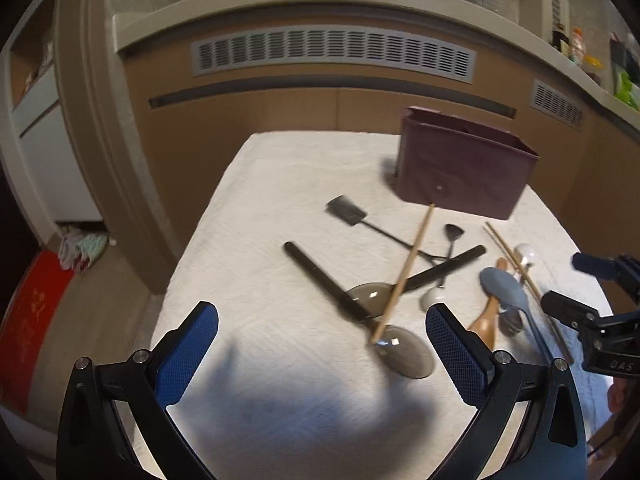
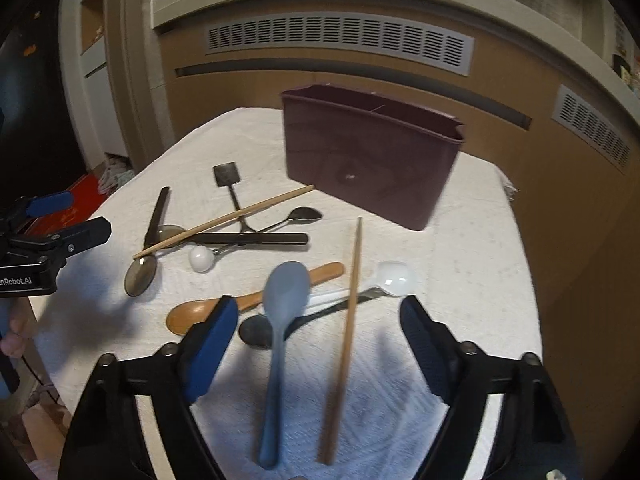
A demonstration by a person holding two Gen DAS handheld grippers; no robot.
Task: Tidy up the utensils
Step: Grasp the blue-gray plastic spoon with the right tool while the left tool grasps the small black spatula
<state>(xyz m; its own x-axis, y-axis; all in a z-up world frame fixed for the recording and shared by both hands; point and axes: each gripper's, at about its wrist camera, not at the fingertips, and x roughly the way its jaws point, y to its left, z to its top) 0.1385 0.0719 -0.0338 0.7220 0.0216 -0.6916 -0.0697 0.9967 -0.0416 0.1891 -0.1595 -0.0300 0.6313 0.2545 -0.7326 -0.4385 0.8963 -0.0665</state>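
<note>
The table [image 2: 472, 240], covered in a white textured cloth, is seen to fill the middle of both views. The maroon holder [image 2: 368, 156] is found upright at upper centre of the right wrist view, apparently divided inside; nothing is seen projecting above its rim (its interior is not visible).

The utensils are scattered on the cloth below the holder. A blue-grey spoon [image 2: 282, 320] and a wooden chopstick [image 2: 346, 340] are framed between the spread right tongs [image 2: 320, 340], which are released and grasp nothing. A wooden spoon [image 2: 240, 304], a white spoon [image 2: 390, 280] and a dark spoon [image 2: 256, 330] lie crossed beneath them.

The left tongs [image 1: 322, 344] are likewise spread and empty, above a smoky ladle [image 1: 404, 350] with a second chopstick [image 1: 404, 272] laid across it.

Risk is judged as follows: because the pieces overlap, two could be pinched together, or a neighbour dragged; the chopsticks could roll off the pads; the light holder could be tipped by a long handle.
</note>
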